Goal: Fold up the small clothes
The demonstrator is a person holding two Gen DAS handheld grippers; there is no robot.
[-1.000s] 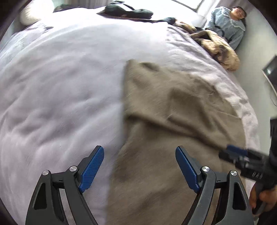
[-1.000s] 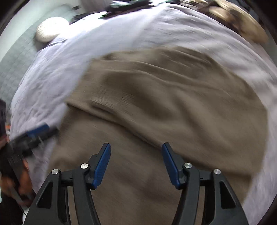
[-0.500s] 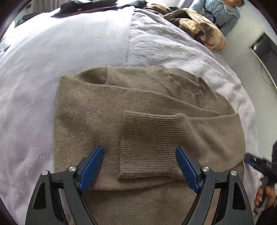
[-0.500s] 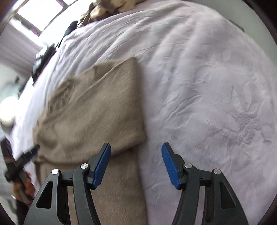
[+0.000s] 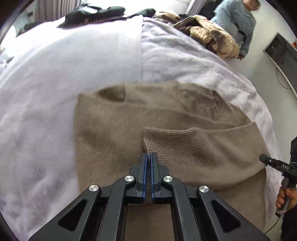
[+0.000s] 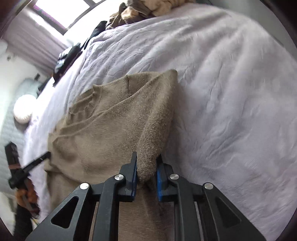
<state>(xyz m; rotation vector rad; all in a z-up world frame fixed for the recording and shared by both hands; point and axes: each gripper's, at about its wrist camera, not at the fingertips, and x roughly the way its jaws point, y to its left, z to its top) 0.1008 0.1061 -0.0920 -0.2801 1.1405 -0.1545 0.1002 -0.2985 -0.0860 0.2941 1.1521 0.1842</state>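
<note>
The left tool (image 5: 148,157) has just closed, pinching the sweater's (image 5: 115,126) ribbed cuff (image 5: 172,144). Only the right view shows the right tool (image 6: 146,166) closing on the sweater's folded side, which lies mid-bed (image 6: 232,92).

A bedroom in a home. A wide bed covered with a pale lilac, embossed plush bedspread (image 5: 185,61) fills both views. Loose garments lie on it: a taupe knitted sweater (image 5: 115,129), a heap of tan and brown knitwear (image 5: 209,35) and dark folded clothes (image 5: 92,13) at the far edge. A window (image 6: 61,11) with mauve curtains (image 6: 31,46) admits daylight. A flat dark screen (image 5: 282,55) is mounted on the white wall, and a person in a blue-grey top (image 5: 235,20) stands at the bedside.
</note>
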